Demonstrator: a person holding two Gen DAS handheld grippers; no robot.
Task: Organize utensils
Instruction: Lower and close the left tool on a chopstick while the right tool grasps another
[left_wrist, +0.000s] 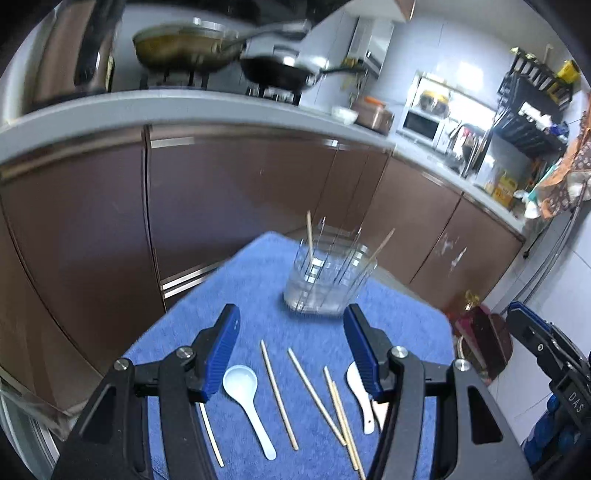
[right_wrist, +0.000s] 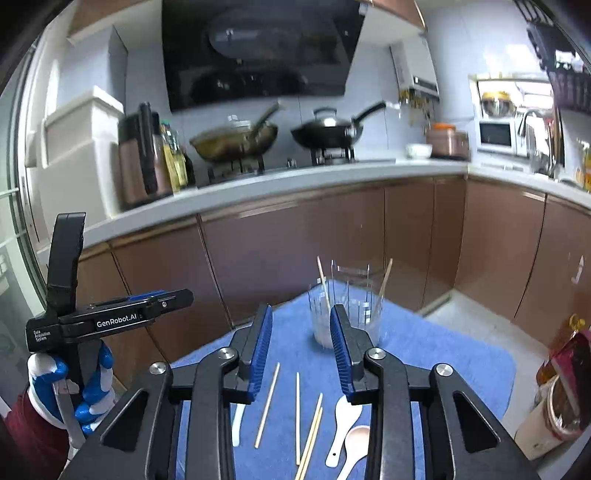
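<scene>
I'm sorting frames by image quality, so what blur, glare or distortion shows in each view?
Left wrist view: fisheye bends the countertop into an arc; the pans and the clear holder look smeared, while the chopsticks on the blue cloth stay fairly sharp. Right wrist view: the window is blown out with glare, and the holder is again soft-edged.

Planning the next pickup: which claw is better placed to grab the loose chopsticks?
Probably the left claw: open, with several chopsticks lying between its fingers. The right claw is open too, but frames fewer.
</scene>
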